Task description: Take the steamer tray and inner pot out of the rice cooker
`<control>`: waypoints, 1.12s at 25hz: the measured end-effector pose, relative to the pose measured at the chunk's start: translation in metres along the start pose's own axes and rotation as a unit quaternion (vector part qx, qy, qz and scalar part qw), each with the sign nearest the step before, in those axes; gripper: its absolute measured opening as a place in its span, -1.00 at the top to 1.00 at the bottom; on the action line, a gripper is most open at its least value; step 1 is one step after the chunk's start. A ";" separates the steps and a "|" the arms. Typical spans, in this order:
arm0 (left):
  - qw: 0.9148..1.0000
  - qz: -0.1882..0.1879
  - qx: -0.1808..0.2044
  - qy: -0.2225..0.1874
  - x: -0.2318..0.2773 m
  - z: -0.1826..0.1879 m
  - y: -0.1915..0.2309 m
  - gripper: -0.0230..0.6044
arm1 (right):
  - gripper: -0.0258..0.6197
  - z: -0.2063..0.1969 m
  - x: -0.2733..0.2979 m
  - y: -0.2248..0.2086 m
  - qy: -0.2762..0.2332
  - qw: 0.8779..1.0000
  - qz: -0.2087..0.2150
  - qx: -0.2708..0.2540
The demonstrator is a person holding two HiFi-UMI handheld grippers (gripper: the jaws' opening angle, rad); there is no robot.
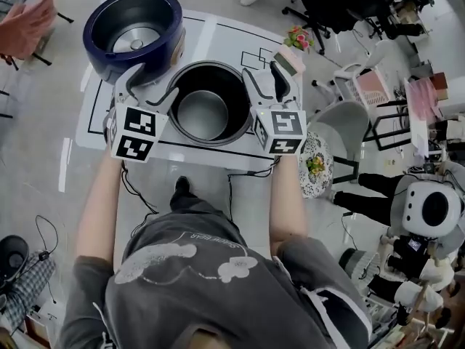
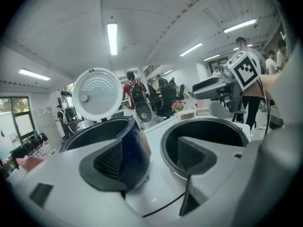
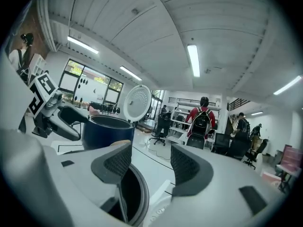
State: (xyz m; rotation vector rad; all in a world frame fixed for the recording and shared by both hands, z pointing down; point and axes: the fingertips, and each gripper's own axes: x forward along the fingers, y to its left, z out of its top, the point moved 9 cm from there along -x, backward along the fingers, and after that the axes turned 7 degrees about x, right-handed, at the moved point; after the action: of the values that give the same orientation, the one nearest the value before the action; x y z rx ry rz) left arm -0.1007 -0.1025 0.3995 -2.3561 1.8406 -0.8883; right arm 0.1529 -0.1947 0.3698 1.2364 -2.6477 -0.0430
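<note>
Two grippers, both released: in each gripper view the ribbed pads stand wide apart with nothing pressed between them. My left gripper point(image 1: 149, 87) hangs just beside the left rim of the dark round metal inner pot point(image 1: 203, 115). My right gripper point(image 1: 267, 82) hangs just beside the right rim, so the pot sits between my hands. Whether a fingertip grazes the rim I cannot tell.

The inner pot stands upright on the white table with black outlines point(image 1: 232, 35), outside the cooker and looking empty. Just beside it, towards my left, is the navy blue round rice cooker point(image 1: 102, 53). Its white perforated lid point(image 2: 97, 94) is tipped up, and a bare silver heating plate point(image 1: 136, 43) shows at the bottom of its cavity. I see no steamer tray in any view, so I cannot say where it is.

I judge the pot stiff and fairly light while empty, but smooth-walled and likely slippery against the pads. The thin rim is the only real purchase. If I move it again, each gripper should straddle the rim, one pad inside the wall and one outside, at opposite sides. Both should close firmly before lifting, so the pot stays level. A one-sided pinch could let it swing and knock the cooker.
</note>
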 end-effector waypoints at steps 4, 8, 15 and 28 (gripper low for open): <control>0.999 0.038 -0.002 -0.026 -0.046 0.001 0.013 -0.25 | 0.06 0.019 -0.027 0.022 -0.016 1.000 -0.009 0.008; 0.996 0.071 -0.004 -0.054 -0.093 -0.006 0.011 -0.25 | 0.20 0.028 -0.051 0.056 -0.037 0.999 0.003 0.005; 0.989 0.126 -0.015 -0.074 -0.160 -0.027 -0.002 0.22 | 0.65 0.027 -0.077 0.122 -0.064 0.997 0.039 0.021; 0.978 0.190 -0.070 -0.041 -0.286 -0.080 -0.043 0.90 | 0.83 0.029 -0.146 0.230 -0.060 0.986 0.132 0.081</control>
State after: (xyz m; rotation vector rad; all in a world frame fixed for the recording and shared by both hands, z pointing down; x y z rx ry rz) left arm -0.1383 0.1927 0.3626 -1.9626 2.2727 -0.6276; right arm 0.0645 0.0631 0.3414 0.9432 -2.9484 0.1485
